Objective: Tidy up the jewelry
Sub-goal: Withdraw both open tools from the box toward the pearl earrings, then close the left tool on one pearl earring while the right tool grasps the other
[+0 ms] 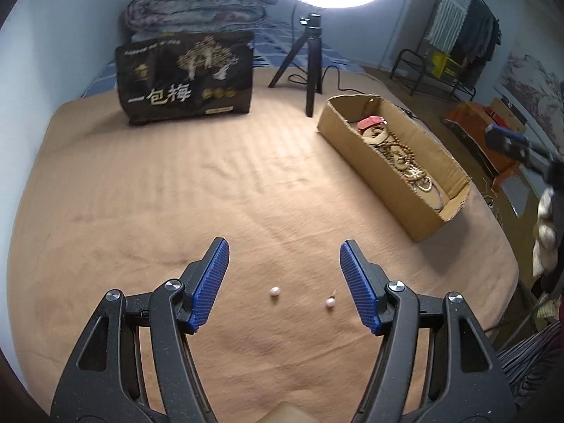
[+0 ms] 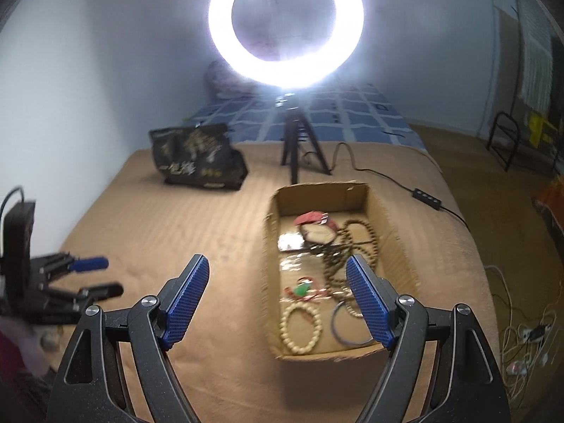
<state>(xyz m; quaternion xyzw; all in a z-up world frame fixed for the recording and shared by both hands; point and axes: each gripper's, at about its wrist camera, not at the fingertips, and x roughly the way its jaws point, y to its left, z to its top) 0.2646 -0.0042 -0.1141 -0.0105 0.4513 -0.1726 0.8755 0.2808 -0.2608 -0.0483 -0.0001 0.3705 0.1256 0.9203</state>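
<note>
Cardboard open-topped box [image 2: 356,190] already holds beaded bracelets; two small round pearl earrings [image 1: 274,292] remain on the tan blanket [image 1: 176,194] between the spread-open left gripper [image 1: 283,250], while the right gripper [image 2: 278,264] gapes empty.

Bedroom; bed [image 2: 211,218], folded quilt [image 1: 197,3]
</note>
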